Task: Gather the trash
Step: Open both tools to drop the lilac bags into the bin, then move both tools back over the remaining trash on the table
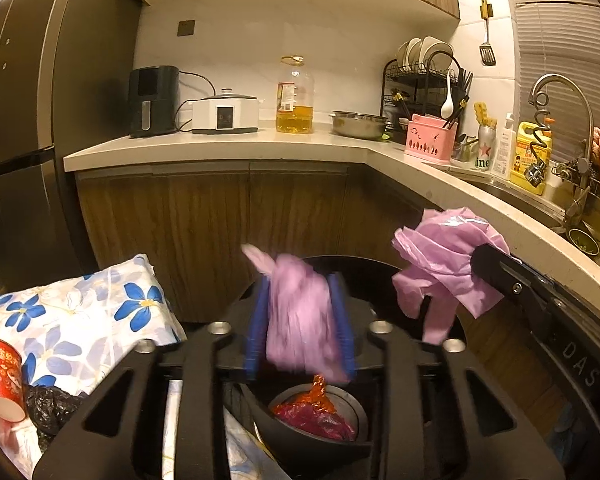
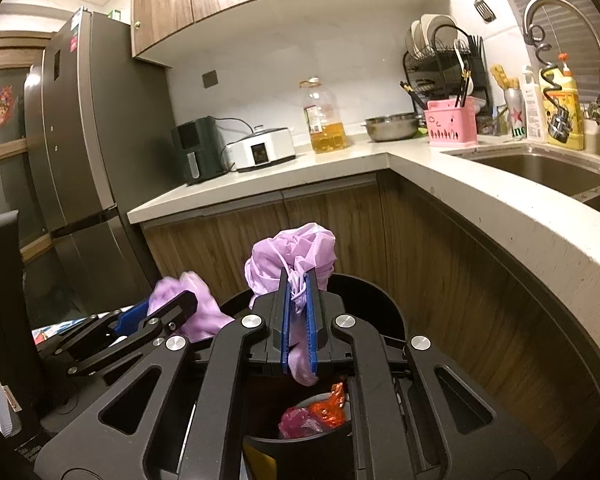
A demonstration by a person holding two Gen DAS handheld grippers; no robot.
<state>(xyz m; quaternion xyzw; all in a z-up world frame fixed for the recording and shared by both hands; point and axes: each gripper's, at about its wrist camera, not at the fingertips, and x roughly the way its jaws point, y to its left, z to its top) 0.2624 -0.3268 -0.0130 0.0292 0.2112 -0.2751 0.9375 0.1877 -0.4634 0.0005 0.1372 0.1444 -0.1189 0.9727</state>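
My left gripper (image 1: 300, 284) is shut on a bunch of thin lilac plastic bag (image 1: 296, 316), held above a black round bin (image 1: 380, 272). My right gripper (image 2: 298, 276) is shut on another bunch of the same lilac bag (image 2: 296, 256), above the bin (image 2: 364, 292). Each gripper shows in the other's view, the right one (image 1: 476, 258) with its bunch (image 1: 444, 256), the left one (image 2: 180, 300) with its bunch (image 2: 196, 304). Inside the bin lie a pink bag (image 1: 320, 420) and an orange wrapper (image 1: 320, 394); both show in the right wrist view too (image 2: 300, 420).
A floral cloth bundle (image 1: 80, 316), a red paper cup (image 1: 0, 380) and a black bag (image 1: 52, 408) lie at left. An L-shaped counter (image 1: 220, 144) holds appliances, an oil bottle (image 1: 294, 96), a steel bowl (image 1: 358, 124) and a sink (image 2: 540, 168). A fridge (image 2: 80, 140) stands left.
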